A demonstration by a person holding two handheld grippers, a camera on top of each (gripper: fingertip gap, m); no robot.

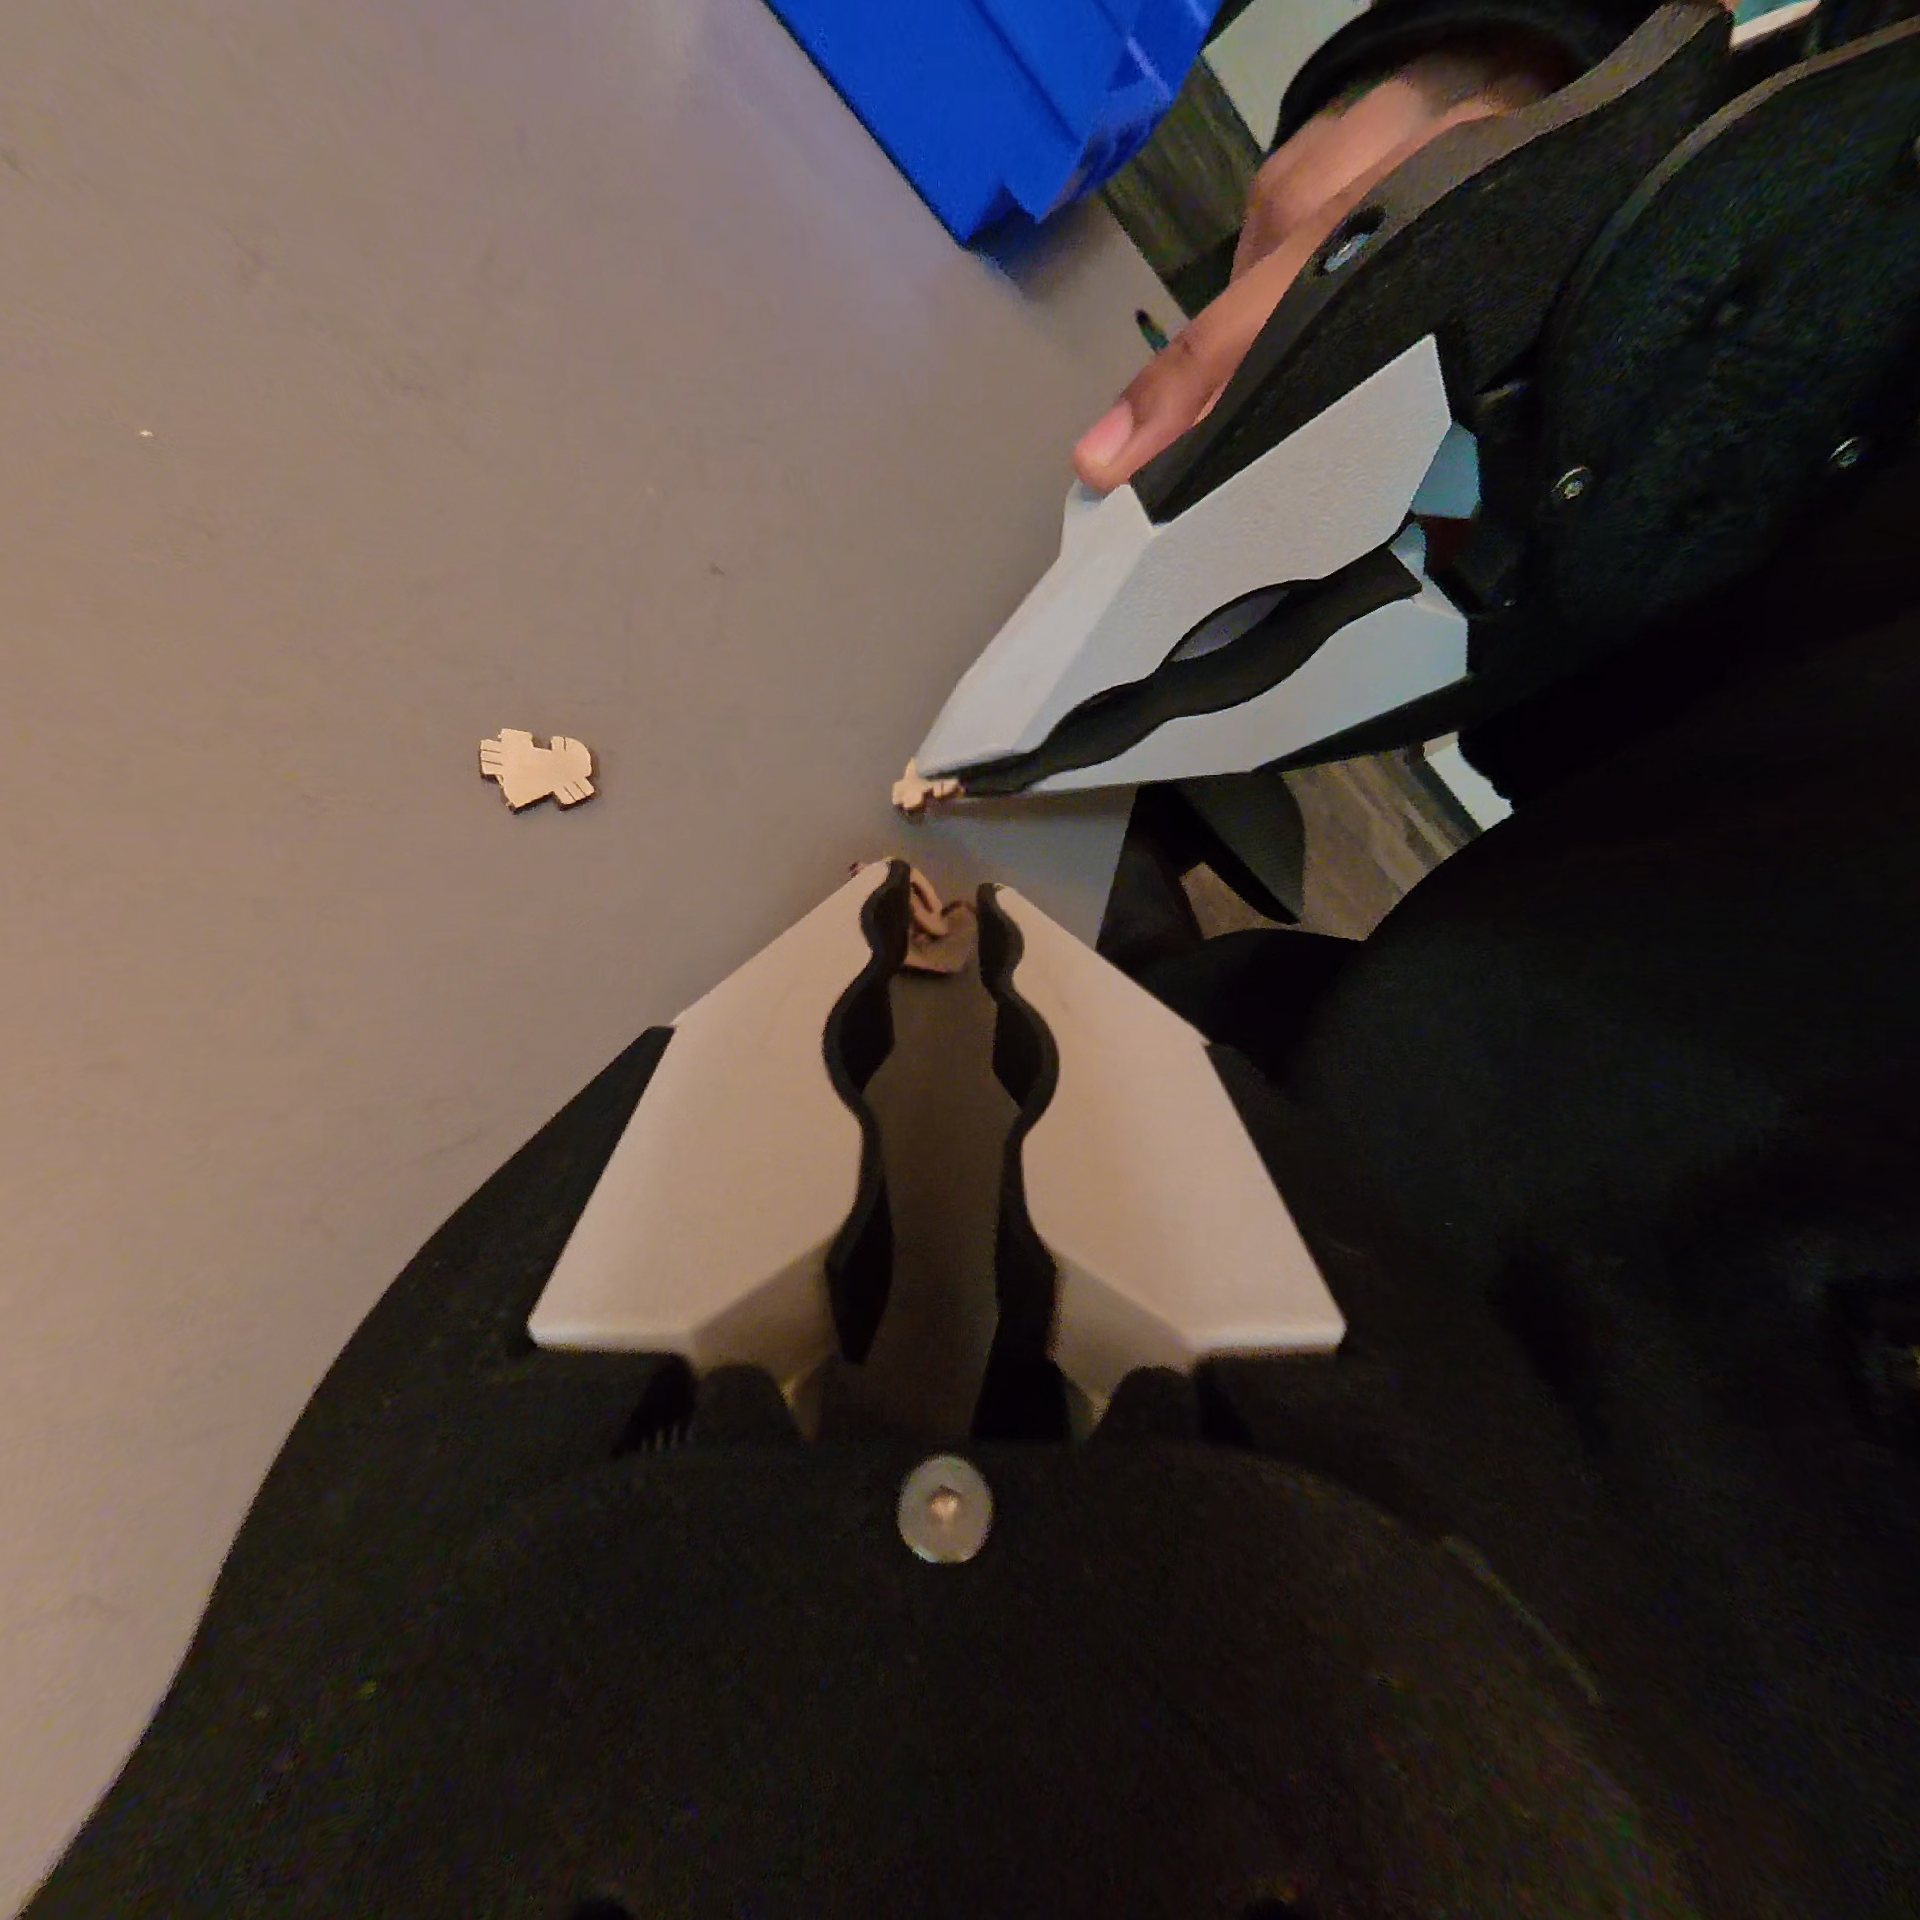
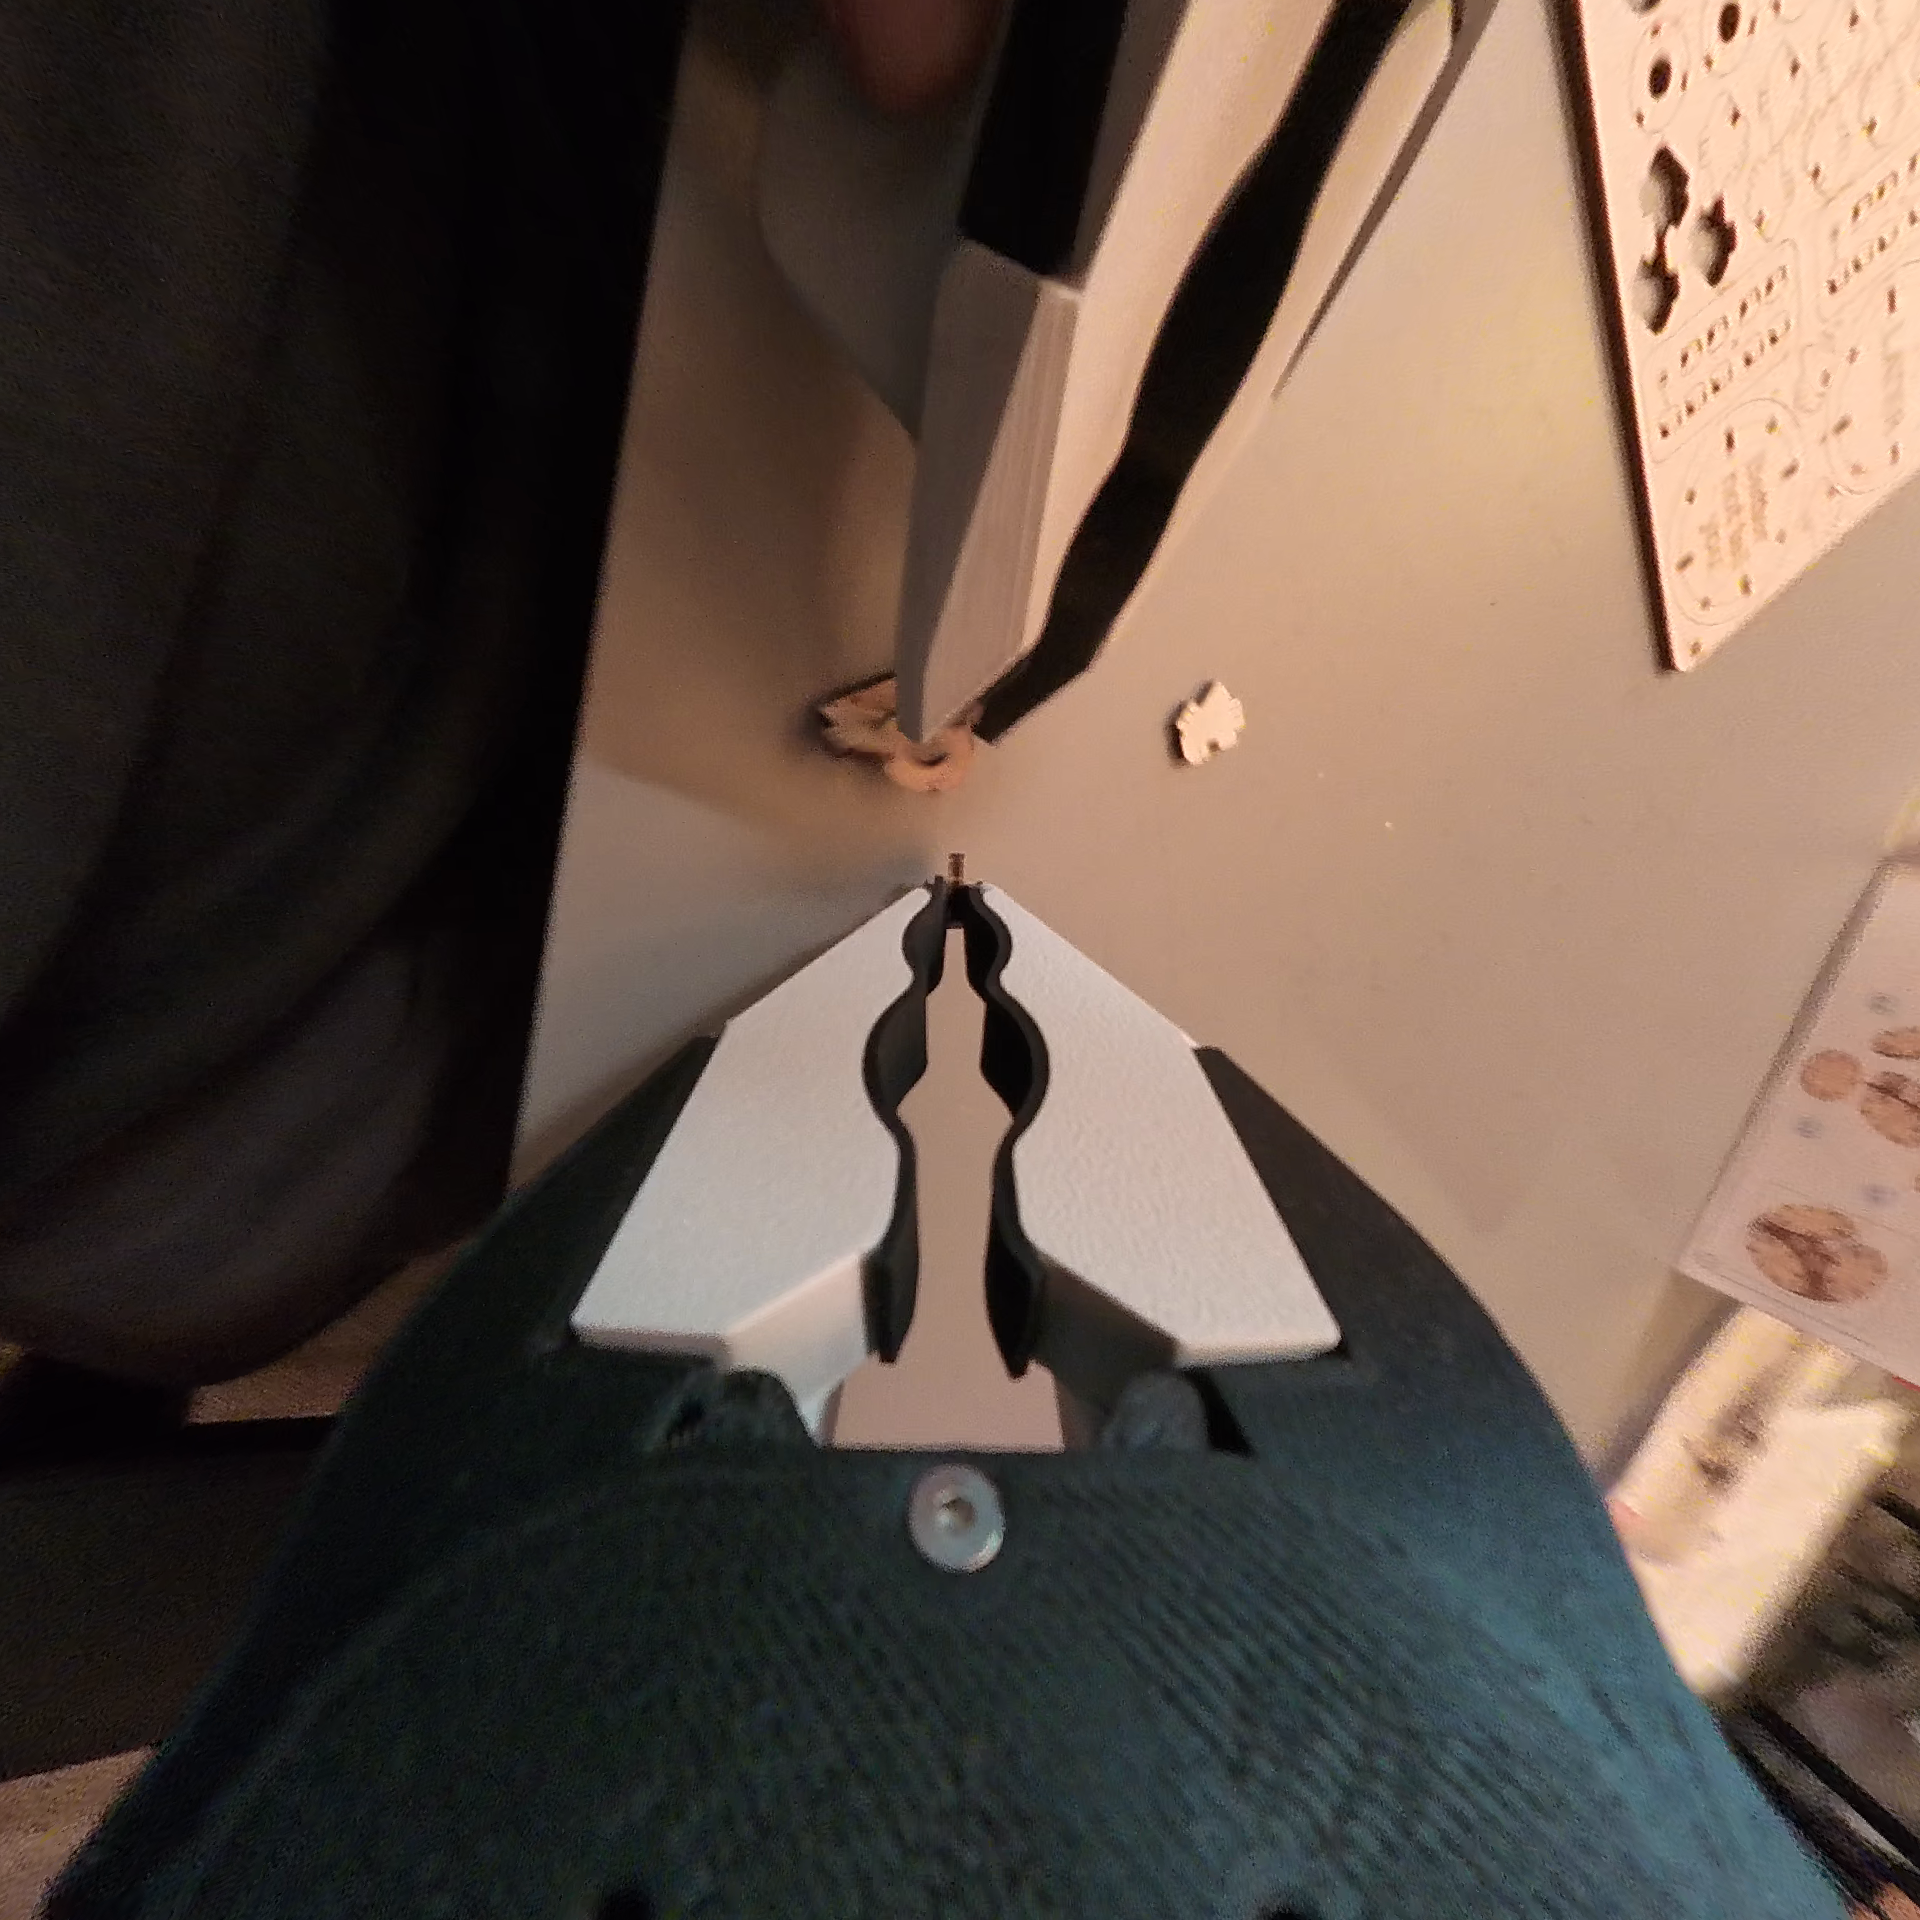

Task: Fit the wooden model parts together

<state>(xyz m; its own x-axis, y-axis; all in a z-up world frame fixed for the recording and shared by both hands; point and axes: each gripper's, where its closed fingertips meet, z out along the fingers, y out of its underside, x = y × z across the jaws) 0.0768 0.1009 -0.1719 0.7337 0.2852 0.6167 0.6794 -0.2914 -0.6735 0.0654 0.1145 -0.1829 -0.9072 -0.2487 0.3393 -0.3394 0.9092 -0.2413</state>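
Left wrist view: the left gripper [image 1: 940, 899] is angled down at a grey table [image 1: 312, 416]. A small brown wooden cut-out piece [image 1: 933, 935] is seen between its black fingertips; the jaws are narrowly parted around it, and it seems to be pinched, though pad contact is not plain. Just beyond, the right gripper [image 1: 951, 787] is clenched on a pale wooden puzzle piece [image 1: 914, 790], which pokes out past its tips. A third pale wooden piece [image 1: 538, 769] lies loose on the table, well apart to the left. A blue plastic bin [image 1: 997, 114] stands at the far edge; its contents cannot be seen.

Right wrist view: the pale piece is seen edge-on as a thin tab [image 2: 955, 865] nipped between the closed tips. The left gripper is seen opposite, tips on its wooden piece [image 2: 925, 764], near the table's edge. A laser-cut wooden sheet [image 2: 1766, 312] with empty cut-outs lies at upper right, and a printed sheet [image 2: 1829, 1164] lies at right.

Judged from this, the two pieces are likely best brought together slowly, edges aligned, with both grips kept firm, since such thin parts would twist easily.
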